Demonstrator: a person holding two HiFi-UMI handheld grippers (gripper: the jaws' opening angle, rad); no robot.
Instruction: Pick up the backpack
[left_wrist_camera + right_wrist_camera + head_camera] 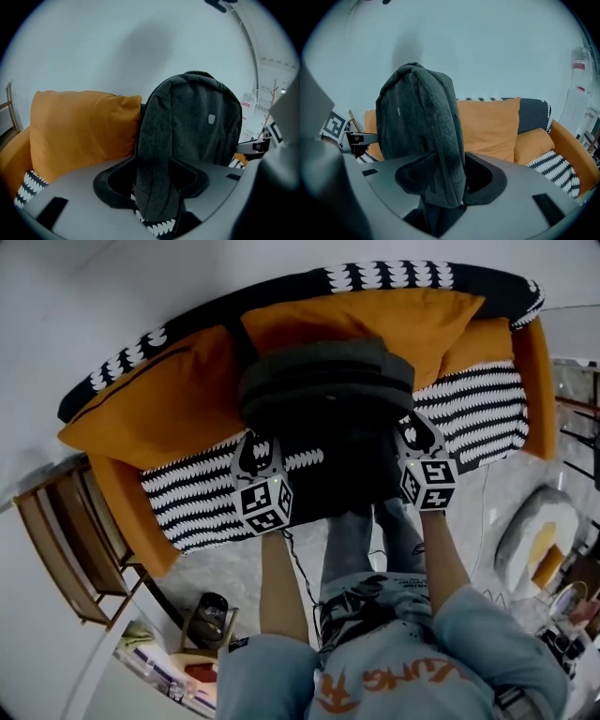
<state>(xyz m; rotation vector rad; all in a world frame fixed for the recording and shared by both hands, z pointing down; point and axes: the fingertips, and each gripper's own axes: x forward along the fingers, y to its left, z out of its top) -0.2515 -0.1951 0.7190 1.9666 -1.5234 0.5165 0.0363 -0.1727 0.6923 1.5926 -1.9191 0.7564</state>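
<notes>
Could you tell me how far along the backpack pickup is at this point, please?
Done: the left gripper and right gripper flank the backpack, each with one of its side edges between open jaws. In hand: nothing is clamped yet, and the backpack stands on the sofa. Left: close both grippers on it and lift.

backpack (192,122) lower part hidden, behind left claw (152,183)

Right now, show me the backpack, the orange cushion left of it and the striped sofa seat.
backpack (328,381): head view, grey top.
orange cushion (79,126): left gripper view, its front face.
striped sofa seat (478,413): head view, patch right of backpack.
</notes>
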